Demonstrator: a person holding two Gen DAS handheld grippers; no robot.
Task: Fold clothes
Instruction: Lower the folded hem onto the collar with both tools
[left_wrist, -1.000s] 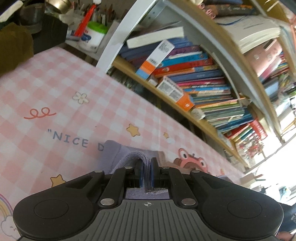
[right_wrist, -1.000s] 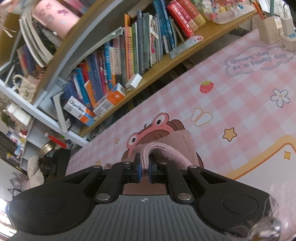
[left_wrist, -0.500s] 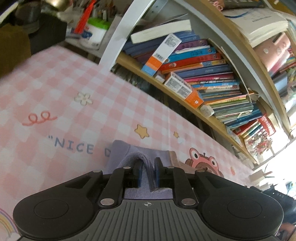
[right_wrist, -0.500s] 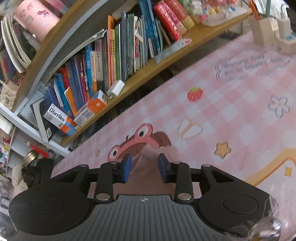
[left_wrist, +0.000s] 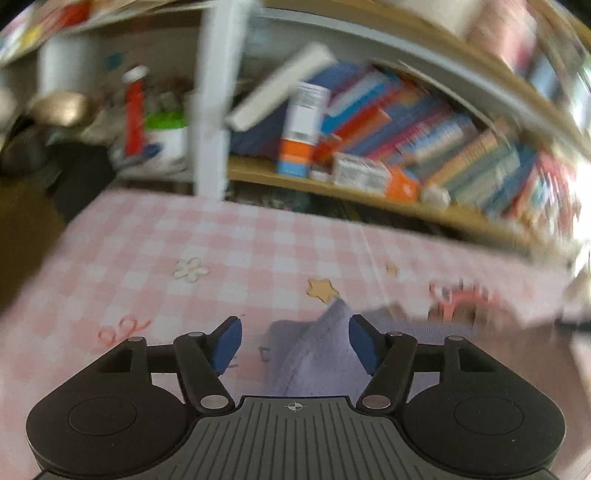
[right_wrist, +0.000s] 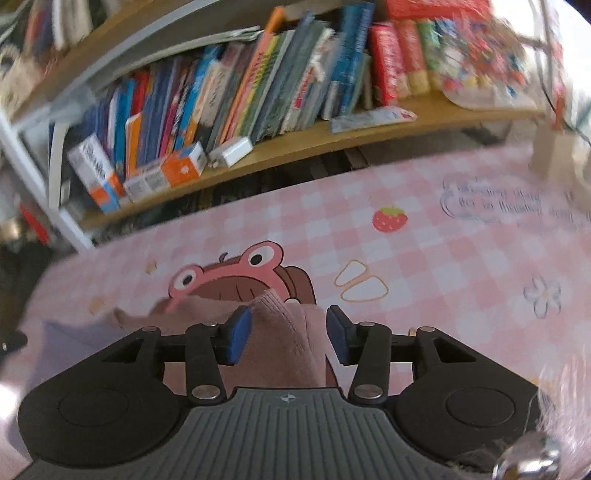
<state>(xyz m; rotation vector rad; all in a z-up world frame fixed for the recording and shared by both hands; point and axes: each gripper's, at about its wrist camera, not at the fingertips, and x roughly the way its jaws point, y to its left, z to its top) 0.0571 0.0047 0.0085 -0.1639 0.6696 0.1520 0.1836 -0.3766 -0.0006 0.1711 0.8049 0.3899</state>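
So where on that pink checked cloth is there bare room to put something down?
Bare cloth lies left of the lilac garment, around the flower print, and right of the pink garment, by the strawberry print. The bookshelf behind is crowded.

Lavender-and-pink garment (left_wrist: 317, 354) bunched on tablecloth

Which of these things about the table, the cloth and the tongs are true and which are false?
1. The purple cloth lies on a pink checked table. True.
2. The left tongs are squeezed shut on the purple cloth. False: they are opening, cloth loose between them.
3. The right tongs have pink cloth between them. True.
4. The shelf is empty. False: books fill it.
5. A strawberry picture is on the table. True.
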